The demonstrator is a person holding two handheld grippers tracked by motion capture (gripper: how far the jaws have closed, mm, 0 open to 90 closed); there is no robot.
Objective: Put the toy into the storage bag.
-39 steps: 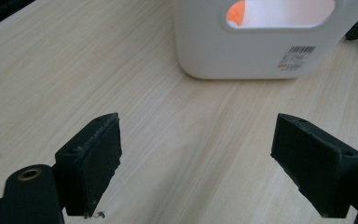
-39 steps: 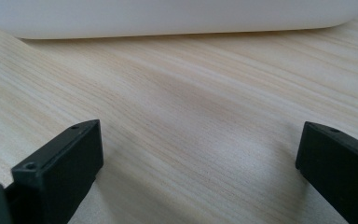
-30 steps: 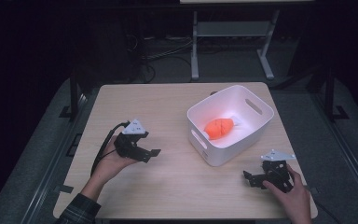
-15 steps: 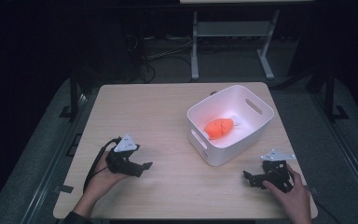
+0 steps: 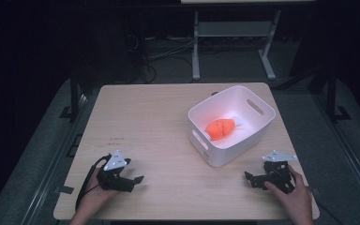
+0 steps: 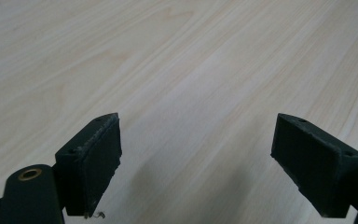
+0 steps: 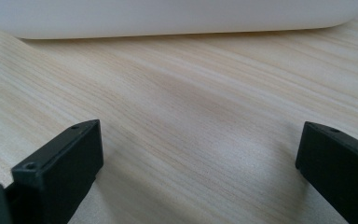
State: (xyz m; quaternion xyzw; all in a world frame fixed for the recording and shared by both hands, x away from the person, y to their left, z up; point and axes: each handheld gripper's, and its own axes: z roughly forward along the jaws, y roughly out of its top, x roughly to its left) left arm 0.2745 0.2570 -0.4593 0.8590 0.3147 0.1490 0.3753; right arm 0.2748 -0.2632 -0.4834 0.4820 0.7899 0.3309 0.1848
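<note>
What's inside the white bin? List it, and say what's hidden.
The bin holds an orange object on its floor, with something white beside it, too small to identify. The near wall hides part of the floor, so anything there can't be seen.

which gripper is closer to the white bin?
The right gripper. It sits just past the white bin at its near corner, while the left gripper rests far across bare table.

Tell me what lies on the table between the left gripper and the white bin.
Nothing: in the high view the wooden table is bare between the left gripper and the white bin. The left gripper view shows plain wood ahead of its open jaws.
</note>
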